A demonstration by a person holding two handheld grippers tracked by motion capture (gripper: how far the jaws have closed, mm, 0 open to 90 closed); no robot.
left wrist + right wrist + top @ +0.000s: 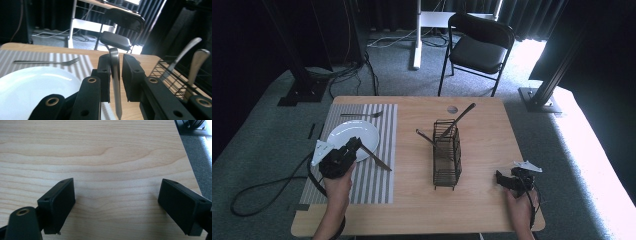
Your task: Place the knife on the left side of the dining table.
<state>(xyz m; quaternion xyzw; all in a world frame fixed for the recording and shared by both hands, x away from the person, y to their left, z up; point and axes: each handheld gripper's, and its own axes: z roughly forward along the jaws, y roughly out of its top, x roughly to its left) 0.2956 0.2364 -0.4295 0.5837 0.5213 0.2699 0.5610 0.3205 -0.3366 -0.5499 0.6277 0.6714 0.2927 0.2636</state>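
Seemingly setting the knife (pixel 377 159) down at three o'clock of the plate (pixel 343 131), loose between the left gripper's (pixel 354 144) barely parted jaws; next, open wider and withdraw cleanly, leaving the right gripper (pixel 500 178) wide open, empty, at the table's (pixel 482 125) five o'clock.

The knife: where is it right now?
In the high view the knife lies on the striped placemat, just right of the white plate; its handle sits between the jaws of the left gripper.
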